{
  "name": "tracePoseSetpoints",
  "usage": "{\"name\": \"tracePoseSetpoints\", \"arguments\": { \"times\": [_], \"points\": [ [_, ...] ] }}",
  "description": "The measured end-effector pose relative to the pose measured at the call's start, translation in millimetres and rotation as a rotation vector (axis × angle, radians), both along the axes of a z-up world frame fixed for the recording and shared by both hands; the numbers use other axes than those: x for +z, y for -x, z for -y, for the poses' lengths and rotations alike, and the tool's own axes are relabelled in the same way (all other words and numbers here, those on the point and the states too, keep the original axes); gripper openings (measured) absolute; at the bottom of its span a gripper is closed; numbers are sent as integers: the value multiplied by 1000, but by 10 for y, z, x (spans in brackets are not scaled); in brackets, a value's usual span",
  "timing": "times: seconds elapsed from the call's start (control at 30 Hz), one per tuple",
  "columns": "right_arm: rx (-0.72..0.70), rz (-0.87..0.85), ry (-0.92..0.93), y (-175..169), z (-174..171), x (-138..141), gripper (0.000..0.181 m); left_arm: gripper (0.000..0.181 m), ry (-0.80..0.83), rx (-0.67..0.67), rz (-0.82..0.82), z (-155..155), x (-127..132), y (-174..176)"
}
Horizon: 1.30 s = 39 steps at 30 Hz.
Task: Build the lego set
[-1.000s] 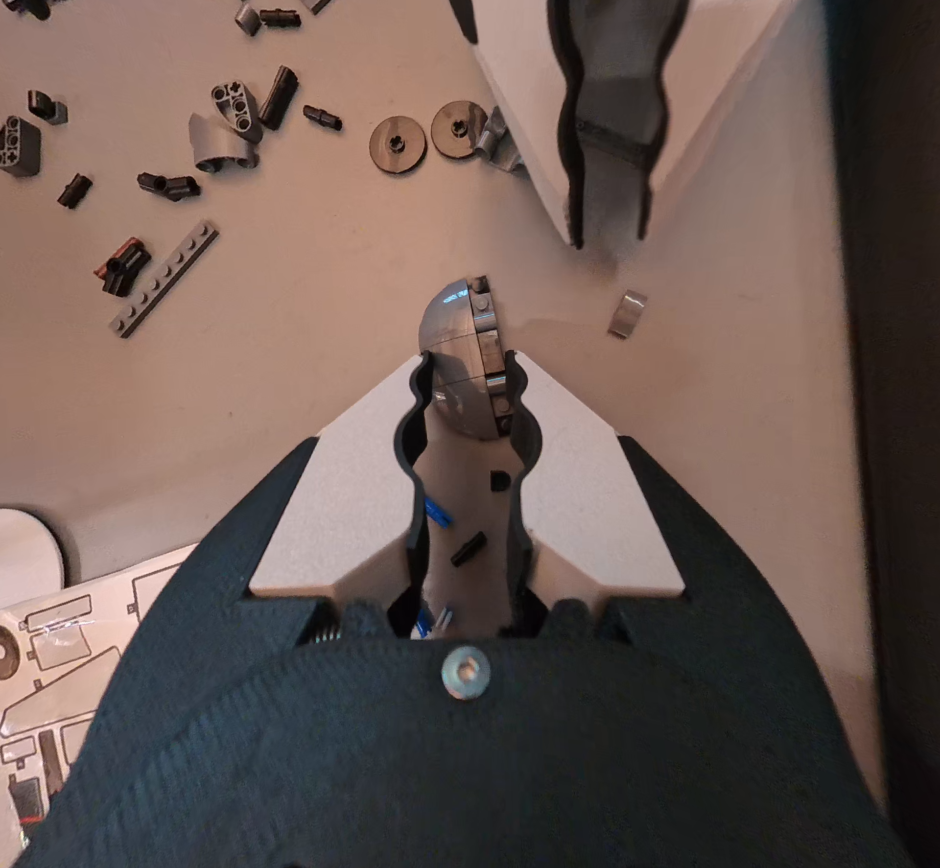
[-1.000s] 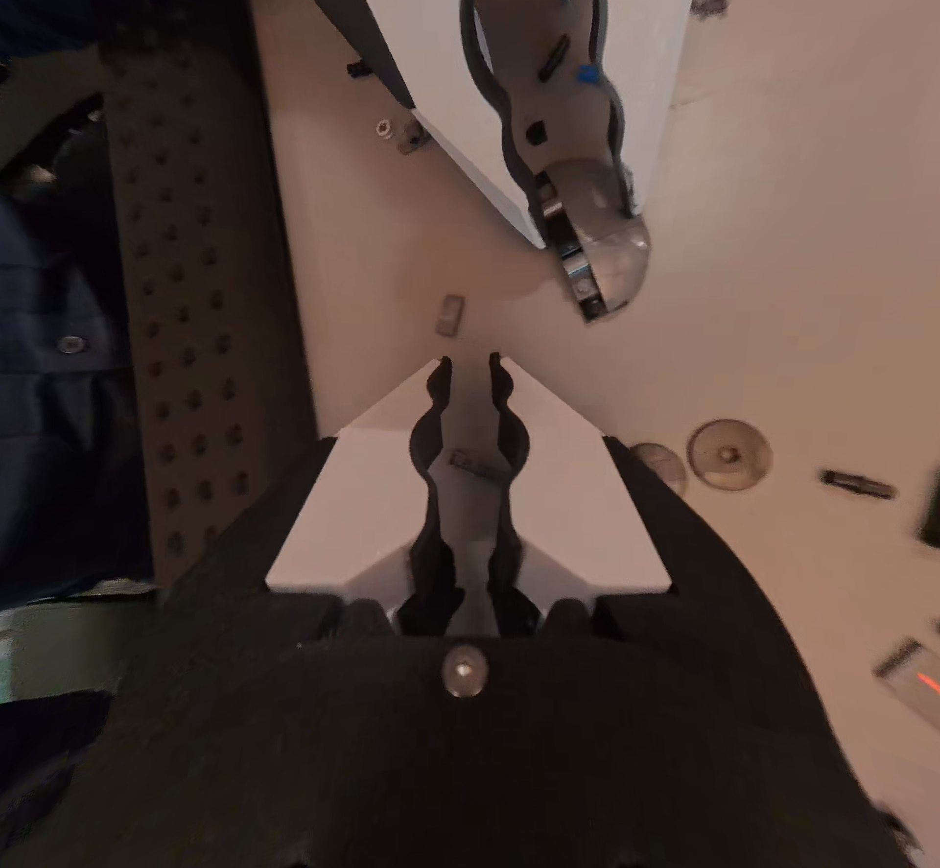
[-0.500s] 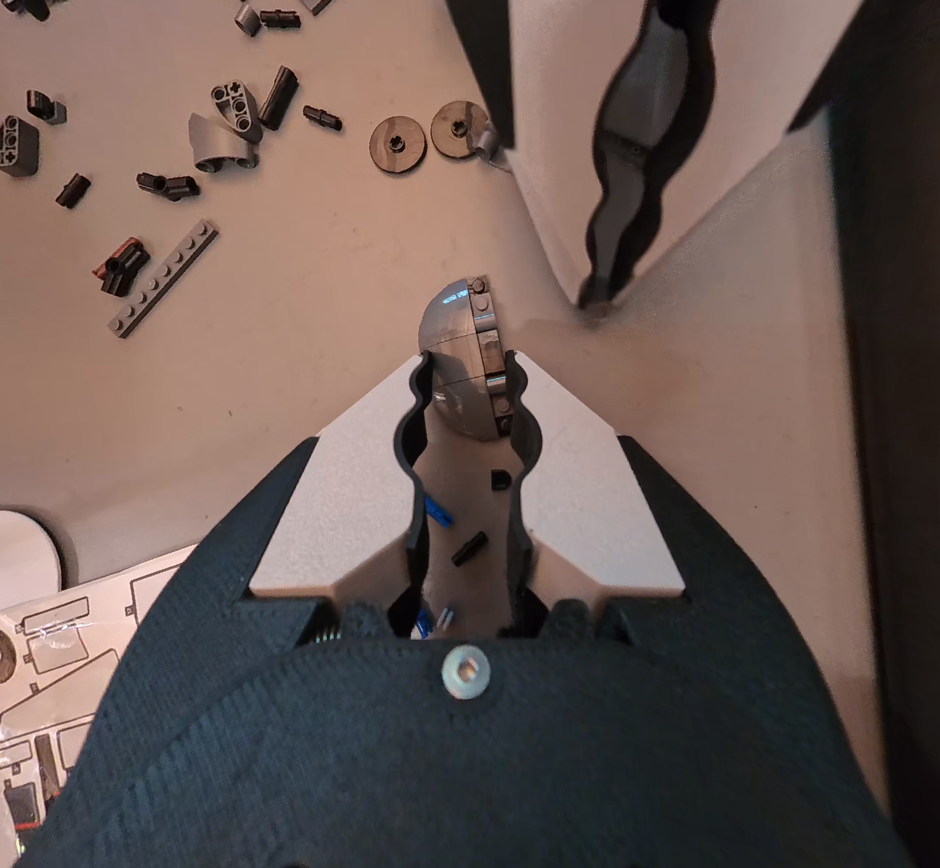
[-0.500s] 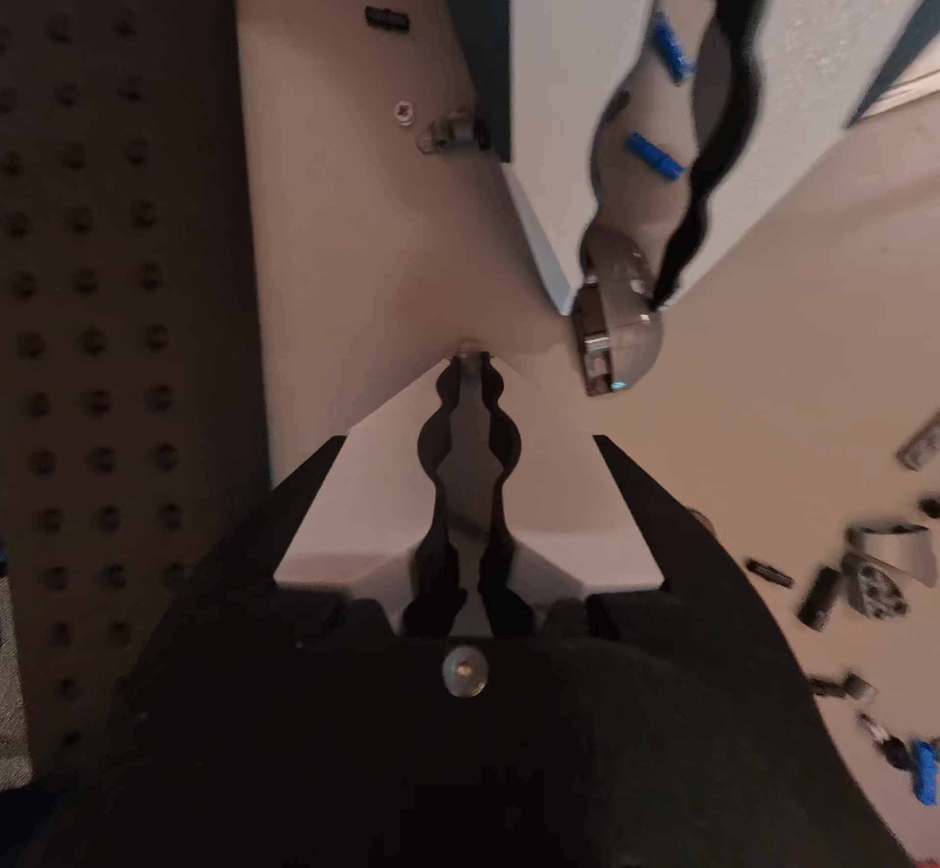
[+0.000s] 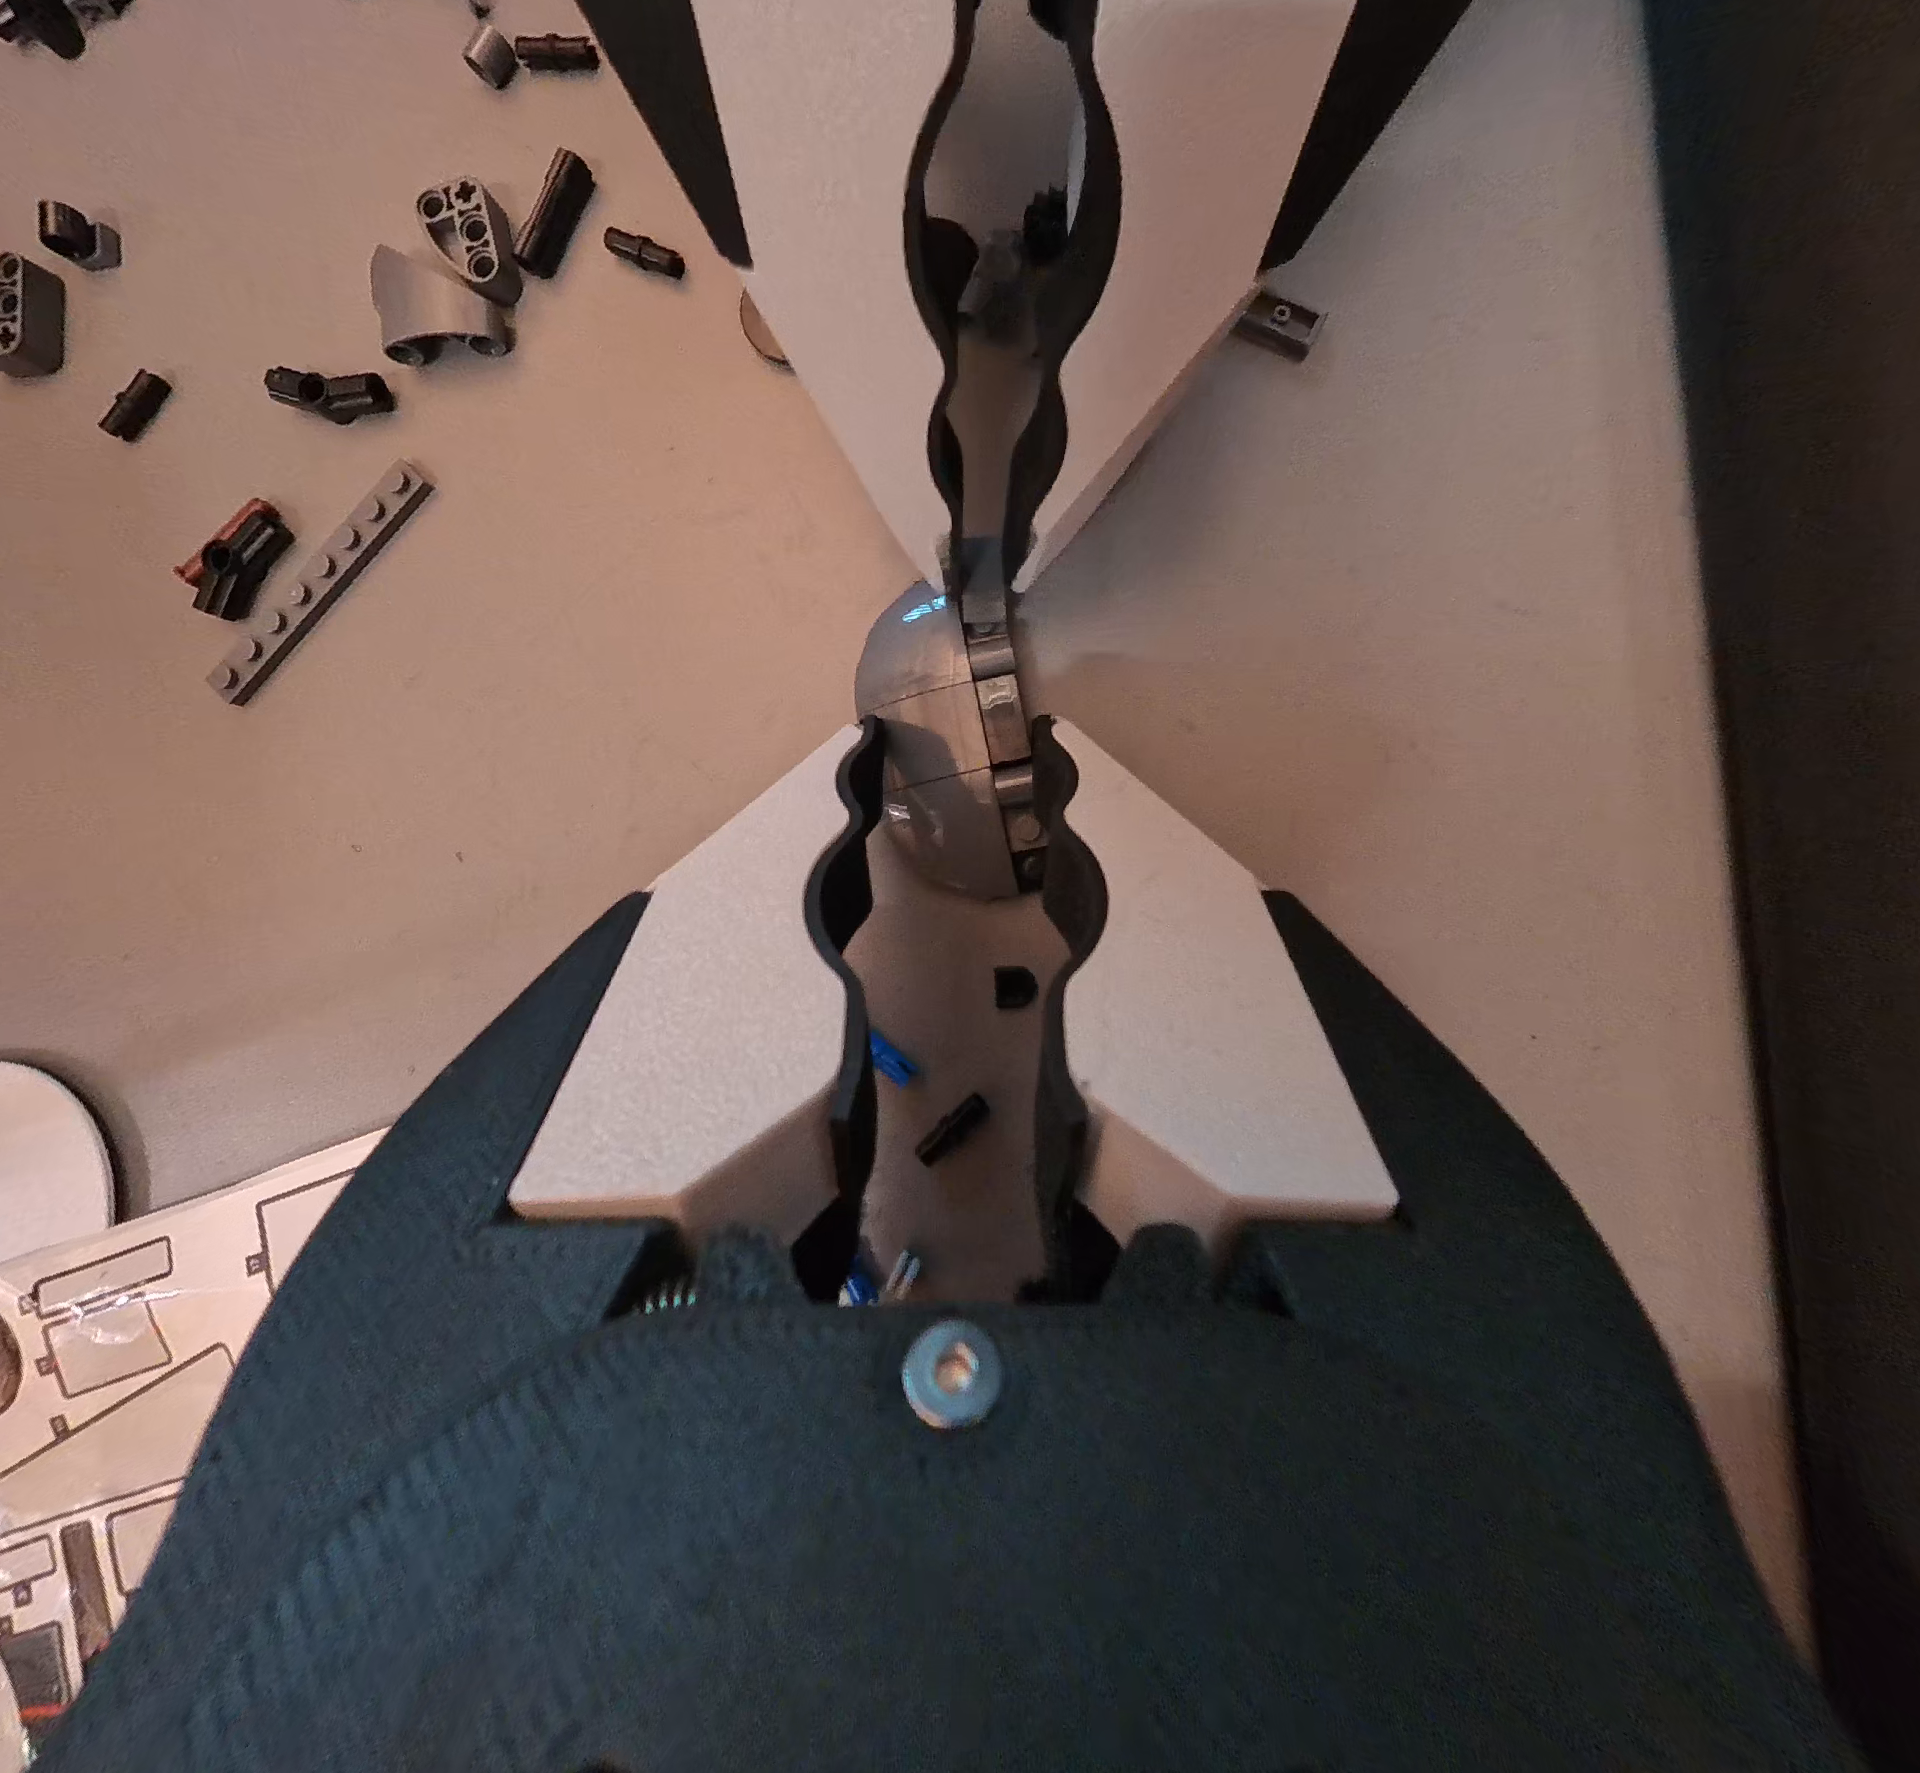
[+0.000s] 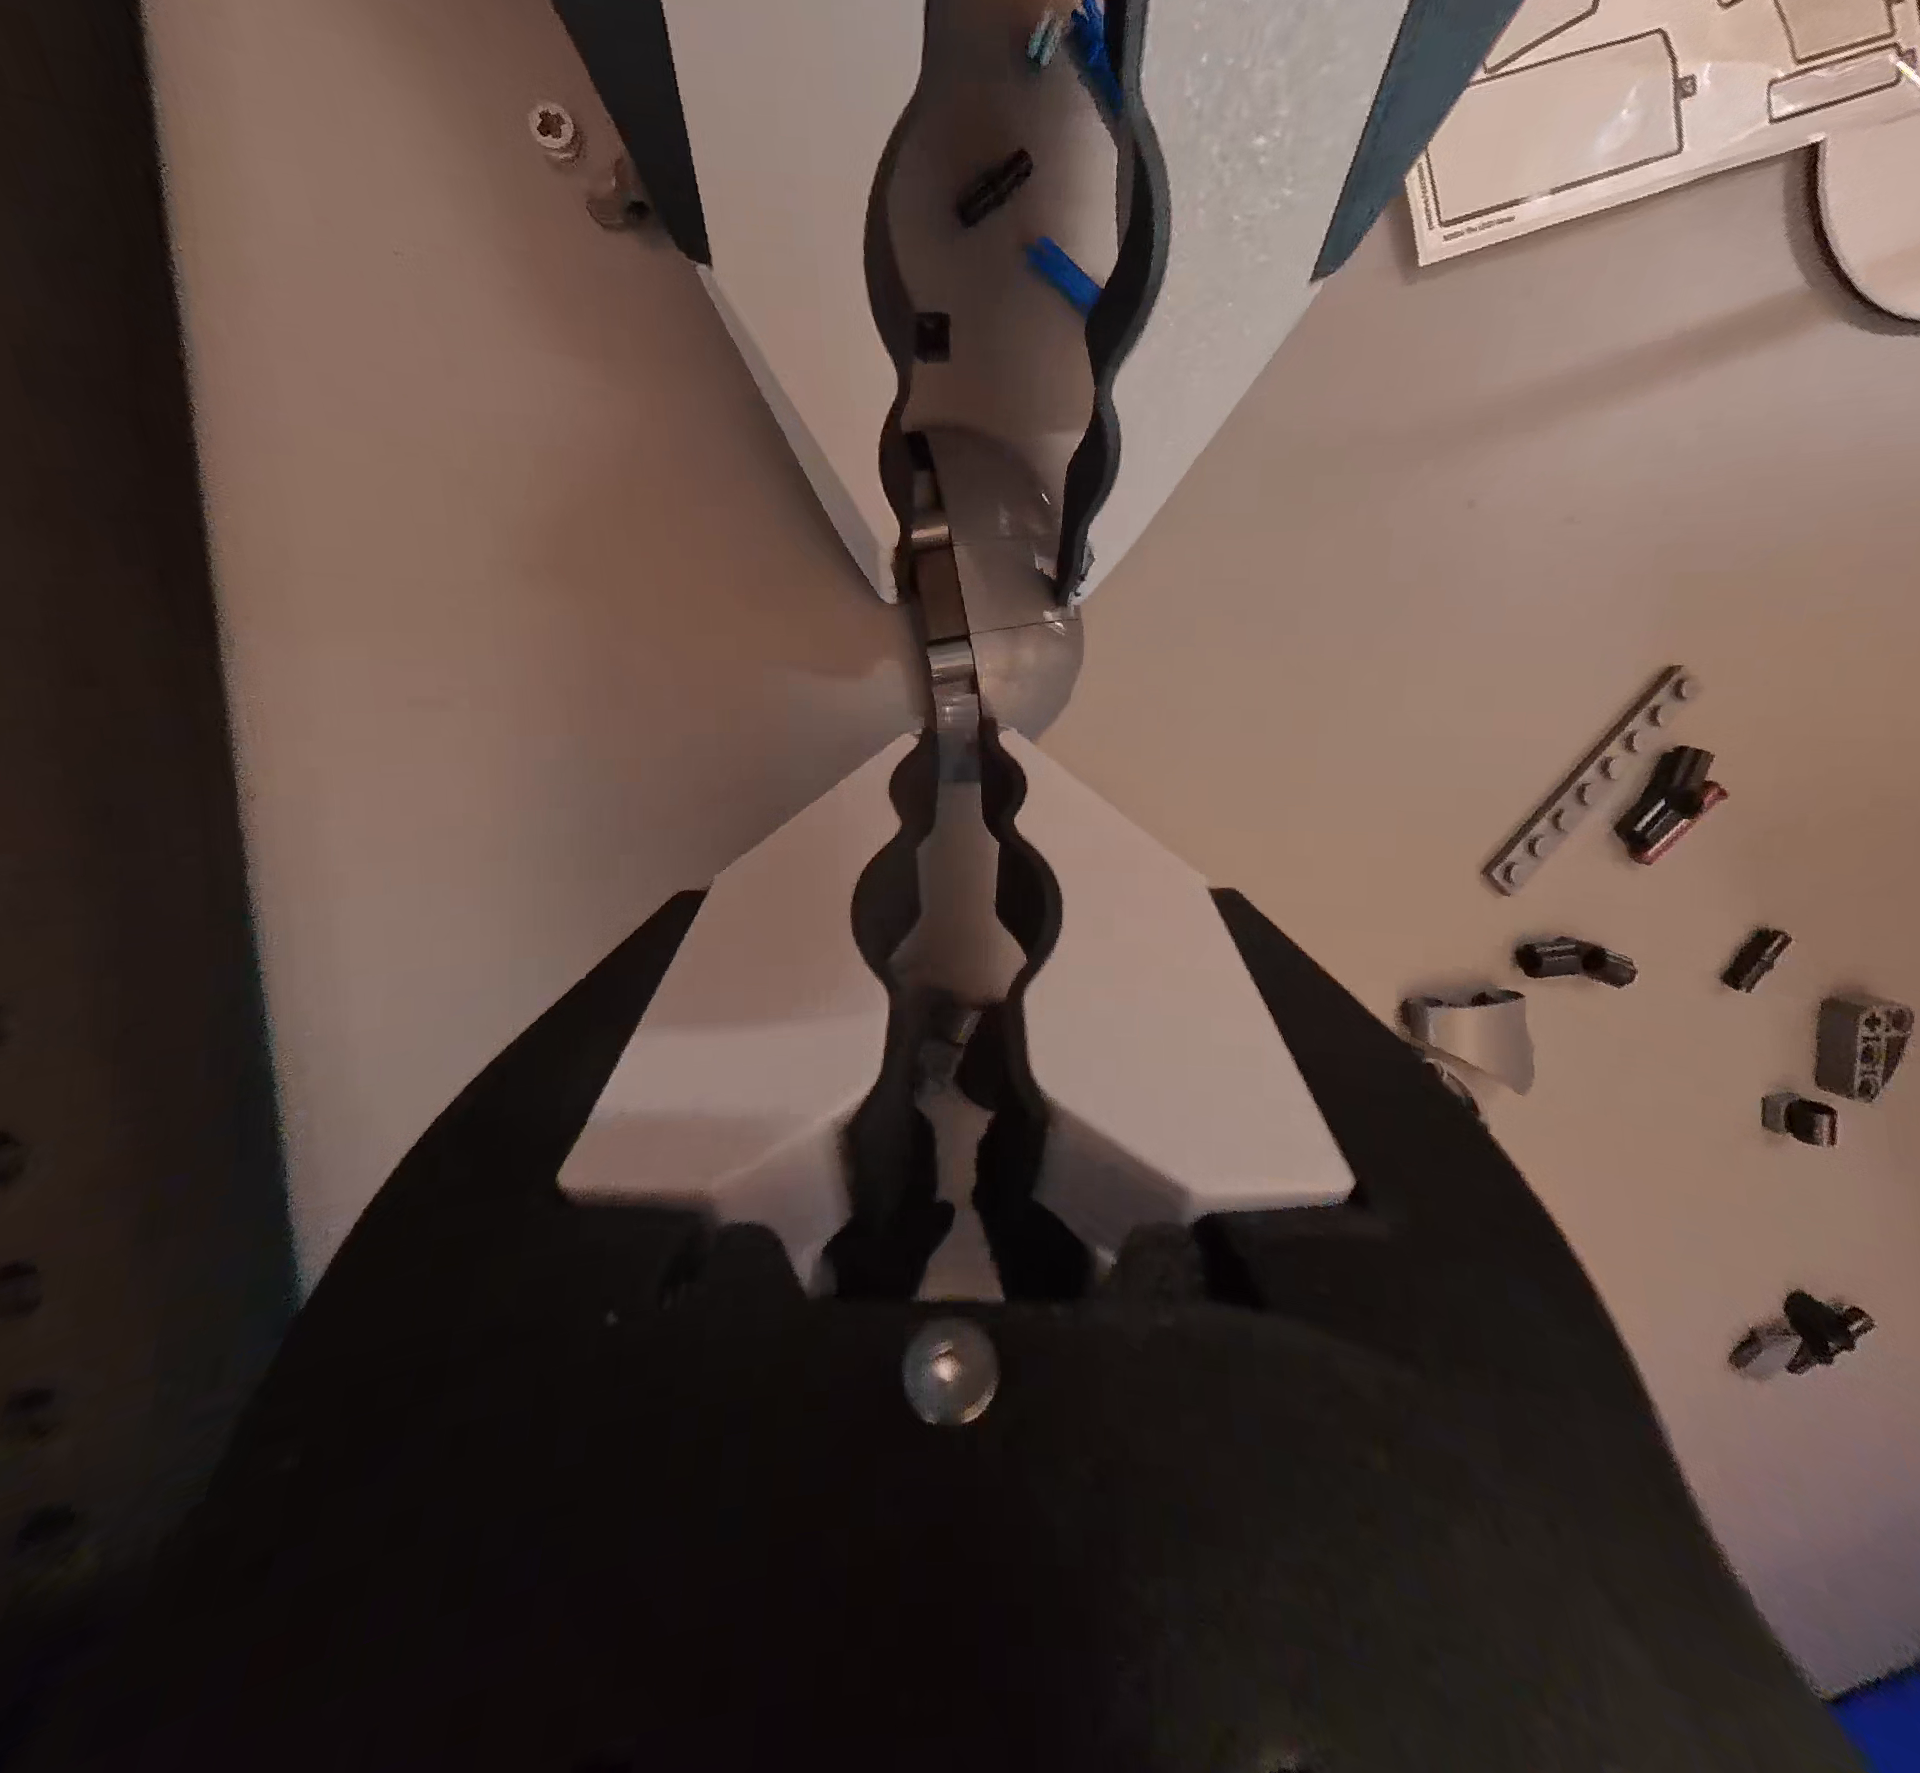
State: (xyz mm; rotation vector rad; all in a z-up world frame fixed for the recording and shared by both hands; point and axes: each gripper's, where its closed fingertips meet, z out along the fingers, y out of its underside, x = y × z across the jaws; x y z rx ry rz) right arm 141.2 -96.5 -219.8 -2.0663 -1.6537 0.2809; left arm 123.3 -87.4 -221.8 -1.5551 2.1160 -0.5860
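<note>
The left gripper (image 5: 956, 736) is closed on the grey half-dome assembly (image 5: 940, 715), its fingertips clamping the lower part of it above the table (image 5: 520, 840), as it was a second ago. The right gripper (image 6: 961, 741), then apart and narrowly open over a small grey curved piece on the table, has swung round to face the left one tip to tip, and is now pinched on that small grey piece (image 6: 958, 731), which touches the dome's studded edge. Farther out, the long grey plate (image 5: 322, 580), scattered black pins and the instruction sheet (image 5: 125, 1308) lie unmoved.
</note>
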Motion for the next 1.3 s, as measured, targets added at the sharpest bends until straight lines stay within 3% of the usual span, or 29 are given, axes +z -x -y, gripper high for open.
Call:
{"name": "tracePoseSetpoints", "arguments": {
  "times": [0.37,0.53,0.8,1.0,1.13,1.3],
  "points": [
    [3,-25,-1,10,-1,0,7,26,4,2,3,-2,0,-1],
    [-13,-26,-2,-4,-3,-8,16,26,5,1,5,0,0,-1],
    [-6,-19,-17,-13,13,-16,1,26,5,-1,4,7,0,-6],
    [2,-47,6,-5,61,9,0,26,4,-3,4,9,0,-5],
    [28,-51,26,23,130,20,15,26,5,-3,3,9,-1,-4],
    [38,-32,32,27,129,-39,14,26,9,1,5,-5,0,-2]
  ]
}}
